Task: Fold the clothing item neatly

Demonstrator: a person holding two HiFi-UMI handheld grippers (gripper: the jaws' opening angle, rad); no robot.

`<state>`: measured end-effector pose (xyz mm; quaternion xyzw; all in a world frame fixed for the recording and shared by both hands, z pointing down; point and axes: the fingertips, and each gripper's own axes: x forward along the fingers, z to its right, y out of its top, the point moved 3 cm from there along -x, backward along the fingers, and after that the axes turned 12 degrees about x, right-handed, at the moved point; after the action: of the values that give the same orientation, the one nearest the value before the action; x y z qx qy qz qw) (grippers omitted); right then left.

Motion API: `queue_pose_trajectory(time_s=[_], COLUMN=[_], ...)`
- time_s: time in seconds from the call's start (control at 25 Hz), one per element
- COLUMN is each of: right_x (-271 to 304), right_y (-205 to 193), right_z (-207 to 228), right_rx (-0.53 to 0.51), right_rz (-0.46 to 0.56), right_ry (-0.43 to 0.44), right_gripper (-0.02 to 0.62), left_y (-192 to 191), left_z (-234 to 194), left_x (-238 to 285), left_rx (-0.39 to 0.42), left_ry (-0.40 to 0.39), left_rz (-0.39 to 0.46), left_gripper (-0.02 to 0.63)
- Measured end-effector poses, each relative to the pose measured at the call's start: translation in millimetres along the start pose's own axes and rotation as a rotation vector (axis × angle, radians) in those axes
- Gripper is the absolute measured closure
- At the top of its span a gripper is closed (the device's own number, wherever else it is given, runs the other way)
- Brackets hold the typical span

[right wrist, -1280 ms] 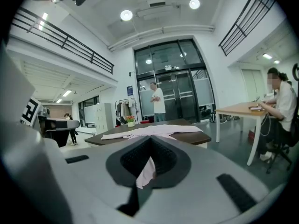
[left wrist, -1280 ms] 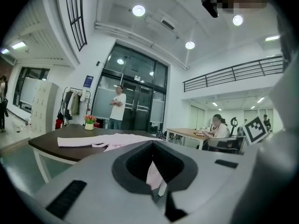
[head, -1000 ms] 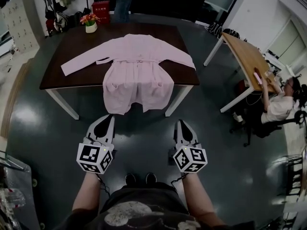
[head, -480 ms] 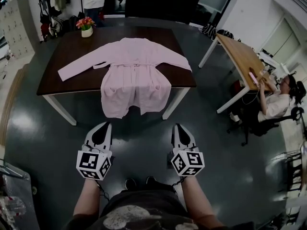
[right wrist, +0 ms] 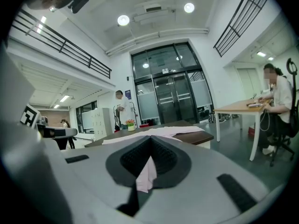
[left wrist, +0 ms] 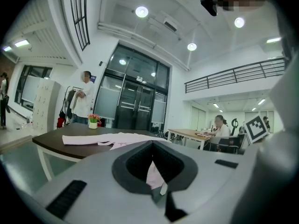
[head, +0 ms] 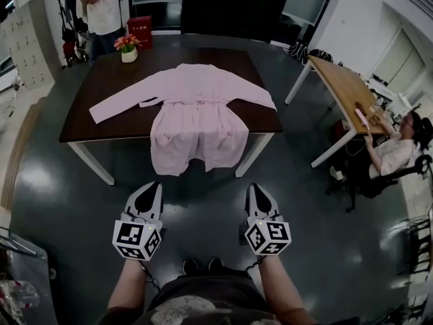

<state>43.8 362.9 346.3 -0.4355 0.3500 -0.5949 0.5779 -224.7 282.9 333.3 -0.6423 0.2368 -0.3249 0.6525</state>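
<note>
From where I stand, the pink robe [head: 195, 117] lies spread on the dark table [head: 101, 70], sleeves out to either side and its hem drooping over the near edge. The person stands well back from it, with the left gripper [head: 155, 185] and right gripper [head: 254, 187] held low side by side, each with jaws pressed together on nothing. I'd say folding hasn't begun. They should step close and open the jaws before reaching. Then lift the hanging hem onto the table so the cloth lies flat, keeping clear of the flower pot [head: 128, 46] at the far corner.
</note>
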Motion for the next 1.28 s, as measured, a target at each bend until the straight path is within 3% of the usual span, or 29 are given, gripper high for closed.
queue_pose_trajectory(time_s=[0.4, 0.6, 0.84, 1.28], right_x=[-4.3, 0.5, 33.5, 107.5], right_y=[4.2, 8.8, 20.9, 92.7], right_z=[18.1, 47.9, 107.0, 256.1], right_rx=[0.007, 0.011, 0.047, 0.061], right_rz=[0.003, 0.006, 0.004, 0.025], right_ry=[-0.025, -0.055, -0.056, -0.076], right_gripper=[0.604, 0.604, 0.604, 0.604], left_y=[-1.9, -1.9, 2.1, 26.6], left_z=[8.7, 17.9, 41.9, 96.8], left_x=[8.5, 31.1, 86.8, 221.5], left_rx=[-0.001, 0.009, 0.036, 0.033], left_ry=[-0.020, -0.018, -0.009, 0.055], left_rz=[-0.013, -0.029, -0.054, -0.084], left_gripper=[0.595, 0.595, 0.595, 0.595])
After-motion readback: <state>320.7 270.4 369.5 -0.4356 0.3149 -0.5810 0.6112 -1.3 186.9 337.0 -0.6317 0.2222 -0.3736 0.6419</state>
